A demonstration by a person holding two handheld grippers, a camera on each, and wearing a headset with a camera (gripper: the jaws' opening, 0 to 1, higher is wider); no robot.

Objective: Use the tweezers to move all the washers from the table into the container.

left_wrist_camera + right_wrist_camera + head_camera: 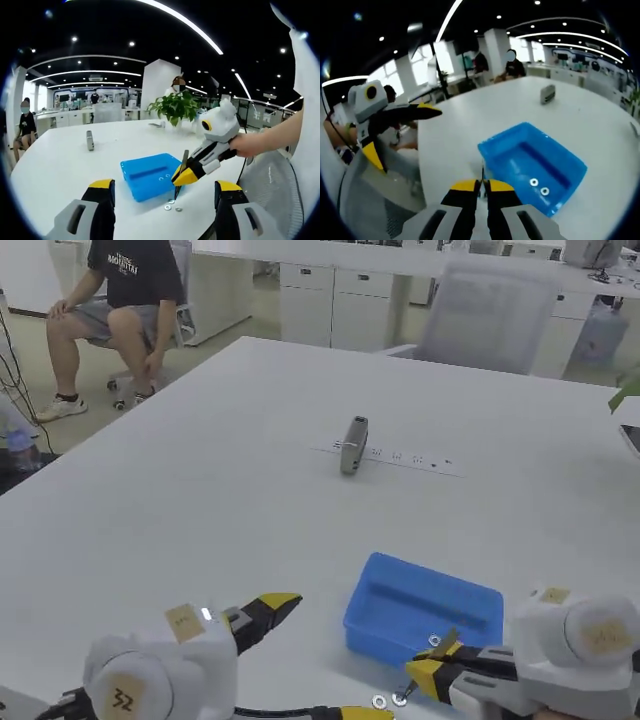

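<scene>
Now; container [400, 590]: two washers [534, 182]; table [250, 490]: two loose washers [379, 702]; one tweezers [184, 157]

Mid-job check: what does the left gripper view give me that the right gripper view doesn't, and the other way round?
Left gripper view: two loose washers on the table beside the blue container, with the tweezers tip close above them, held in the right claw. Right gripper view: the left claw seen from outside, jaws wide apart. Both: the container, two washers inside it, and the grey block further back on the table.
</scene>
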